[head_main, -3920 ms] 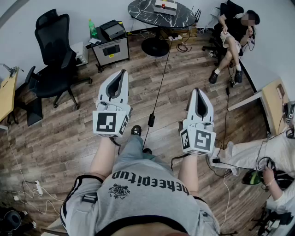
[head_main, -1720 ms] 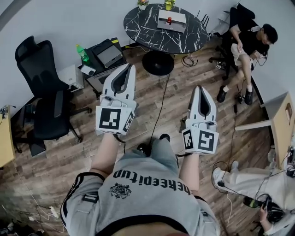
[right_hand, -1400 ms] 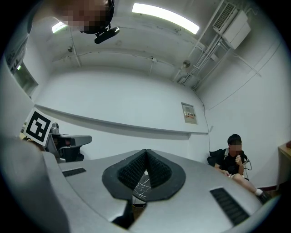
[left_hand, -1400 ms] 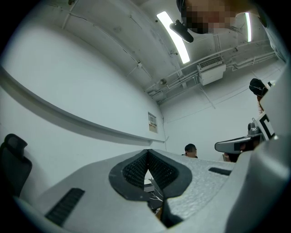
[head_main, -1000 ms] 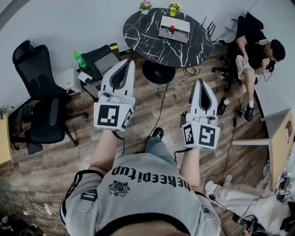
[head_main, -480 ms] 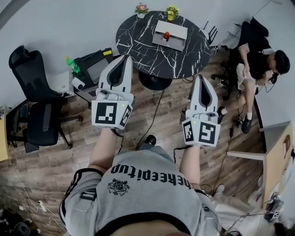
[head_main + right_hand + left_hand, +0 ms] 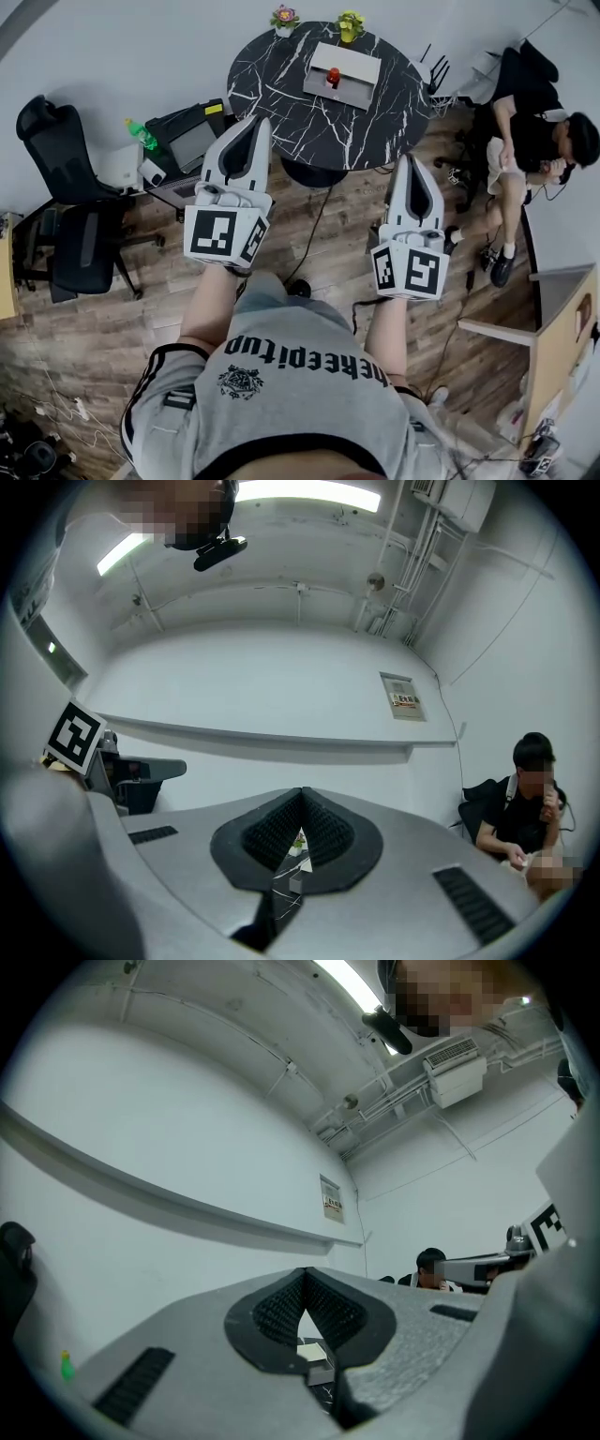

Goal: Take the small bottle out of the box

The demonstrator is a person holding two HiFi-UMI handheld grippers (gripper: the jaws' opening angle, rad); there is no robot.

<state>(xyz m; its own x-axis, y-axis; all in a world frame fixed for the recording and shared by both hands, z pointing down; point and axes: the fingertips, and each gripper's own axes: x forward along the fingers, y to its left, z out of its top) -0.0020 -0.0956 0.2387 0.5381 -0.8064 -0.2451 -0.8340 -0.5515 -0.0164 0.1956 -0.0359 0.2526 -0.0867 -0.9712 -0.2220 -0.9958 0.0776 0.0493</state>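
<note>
Green bottle (image 7: 141, 134): not our quarry. It stands on a cabinet (image 7: 192, 145) left of the table, its label too small for us to read.
Left gripper (image 7: 262, 124): jaws together with nothing between them, pointing toward the table's near-left edge.
Table (image 7: 281, 75): round, black marble with white veins.
Box (image 7: 364, 75): flat and pale, lying past the table's centre toward the far edge, its long side across our line of reach.
Bottle (image 7: 333, 75): small and red, inside the box in its left half. We cannot tell whether it stands upright.
Right gripper (image 7: 407, 161): jaws together and empty, by the table's near-right edge.
Bearing: the bottle lies ahead of both grippers, right of the left one and left of the right. We judge the left slightly nearer.
Writing: our shirt (image 7: 300, 375) reads, in part, "keepitup". The wall notice (image 7: 402, 697) is illegible.
</note>
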